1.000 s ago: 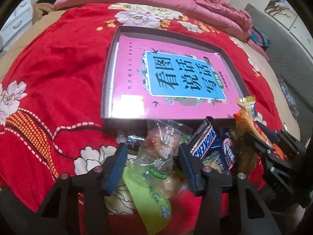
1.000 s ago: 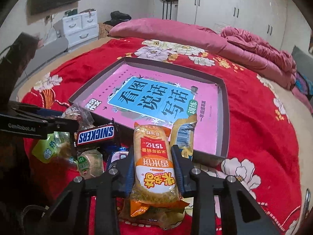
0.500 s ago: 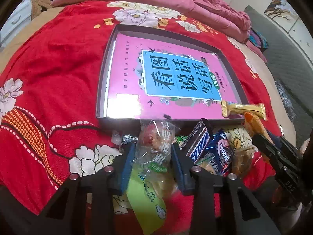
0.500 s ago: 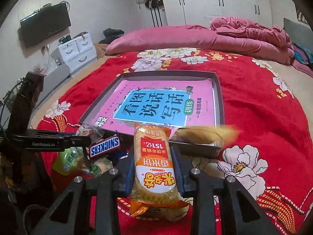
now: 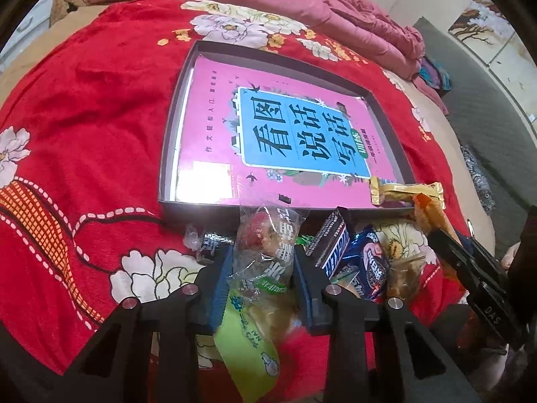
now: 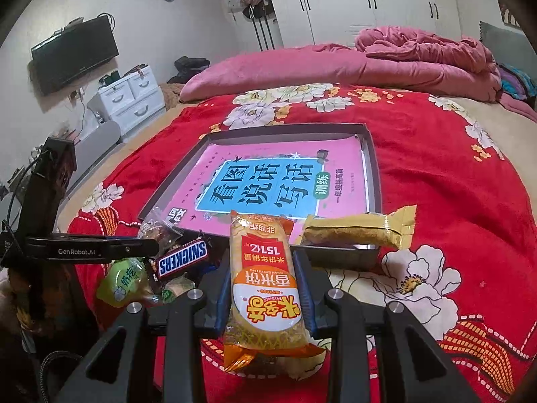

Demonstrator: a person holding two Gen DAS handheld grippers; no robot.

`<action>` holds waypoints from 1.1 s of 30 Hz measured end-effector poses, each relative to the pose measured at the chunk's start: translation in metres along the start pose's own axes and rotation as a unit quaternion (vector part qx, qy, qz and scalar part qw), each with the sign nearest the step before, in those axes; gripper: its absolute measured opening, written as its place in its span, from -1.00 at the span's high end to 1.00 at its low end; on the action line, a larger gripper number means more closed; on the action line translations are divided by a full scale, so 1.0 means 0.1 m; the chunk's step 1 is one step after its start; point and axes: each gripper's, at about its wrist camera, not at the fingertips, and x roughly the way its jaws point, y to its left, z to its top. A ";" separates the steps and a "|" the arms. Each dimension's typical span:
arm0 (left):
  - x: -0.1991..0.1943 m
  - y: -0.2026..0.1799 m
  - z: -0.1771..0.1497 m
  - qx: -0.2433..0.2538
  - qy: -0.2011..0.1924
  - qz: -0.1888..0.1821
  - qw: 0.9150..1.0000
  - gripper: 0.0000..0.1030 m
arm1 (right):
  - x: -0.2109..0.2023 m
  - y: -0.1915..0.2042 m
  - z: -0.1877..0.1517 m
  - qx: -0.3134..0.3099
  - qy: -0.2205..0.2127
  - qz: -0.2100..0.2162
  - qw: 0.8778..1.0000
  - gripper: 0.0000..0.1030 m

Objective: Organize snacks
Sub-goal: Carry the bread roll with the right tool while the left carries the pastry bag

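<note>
The left hand-held gripper (image 5: 263, 270), a black two-finger frame with blue pads (image 5: 221, 283), points steeply down. Its jaws are drawn in close, both pads pressing the sides of a clear crinkly snack packet (image 5: 266, 252) held between them. The right hand-held gripper (image 6: 263, 278), of the same black build with blue pads (image 6: 303, 288), tilts down less sharply. Its jaws are clamped tight on an orange and yellow rice-cracker packet (image 6: 263, 275) that stands lengthwise between the fingers. From the right, the left gripper's finger shows side-on, low at the left. The hands themselves can barely be seen.
</note>
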 end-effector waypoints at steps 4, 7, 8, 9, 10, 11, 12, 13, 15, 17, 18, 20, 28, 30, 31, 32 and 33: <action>0.00 0.00 0.00 0.000 0.000 0.000 1.000 0.31 | 0.01 0.01 0.00 -0.003 0.002 -0.001 1.000 0.33; 0.00 0.00 -0.01 0.001 -0.001 0.000 1.000 0.31 | 0.01 0.02 0.00 -0.004 0.002 0.000 1.000 0.33; 0.00 0.00 -0.01 -0.001 -0.002 0.000 1.000 0.31 | 0.02 0.02 0.00 -0.004 0.003 -0.001 1.000 0.33; -0.01 0.00 -0.01 -0.001 -0.003 -0.002 1.000 0.31 | 0.02 0.02 -0.01 -0.005 0.003 -0.002 1.000 0.33; -0.01 0.00 0.00 0.000 -0.005 -0.003 1.000 0.31 | 0.03 0.03 -0.01 -0.005 0.005 -0.001 1.000 0.33; -0.03 0.00 0.00 -0.001 -0.009 -0.004 1.000 0.31 | 0.03 0.02 -0.01 -0.005 0.005 -0.002 1.000 0.33; -0.04 0.00 0.01 -0.001 -0.011 -0.006 1.000 0.31 | 0.03 0.03 -0.01 -0.005 0.004 -0.002 1.000 0.33; -0.06 0.00 0.02 -0.001 -0.017 -0.009 1.000 0.31 | 0.03 0.03 -0.01 -0.005 0.003 -0.001 1.000 0.33; -0.11 0.00 0.04 -0.001 -0.023 -0.009 1.000 0.31 | 0.02 0.03 -0.01 -0.005 -0.001 -0.001 1.000 0.33; -0.13 0.00 0.06 -0.002 -0.027 -0.013 1.000 0.31 | 0.01 0.03 -0.01 -0.005 -0.003 0.000 1.000 0.33; -0.15 0.01 0.07 -0.003 -0.029 -0.013 0.999 0.31 | 0.01 0.03 -0.01 -0.005 -0.003 0.000 1.000 0.33; -0.17 0.01 0.08 -0.005 -0.033 -0.014 0.999 0.31 | 0.01 0.02 0.00 -0.004 -0.004 -0.001 1.000 0.33; -0.23 0.03 0.11 -0.013 -0.041 -0.018 0.999 0.31 | -0.02 0.02 0.03 0.001 -0.013 -0.001 1.000 0.33; -0.25 0.03 0.13 -0.013 -0.043 -0.019 0.999 0.31 | -0.01 0.01 0.04 0.001 -0.014 -0.002 1.000 0.33; -0.25 0.03 0.13 -0.013 -0.044 -0.018 0.999 0.31 | -0.01 0.01 0.05 0.001 -0.015 -0.003 1.000 0.33; -0.26 0.04 0.14 -0.014 -0.045 -0.019 0.999 0.31 | 0.00 0.01 0.05 0.001 -0.015 -0.003 1.000 0.33; -0.26 0.04 0.13 -0.015 -0.046 -0.019 0.999 0.31 | 0.00 0.01 0.06 0.001 -0.016 -0.003 1.000 0.33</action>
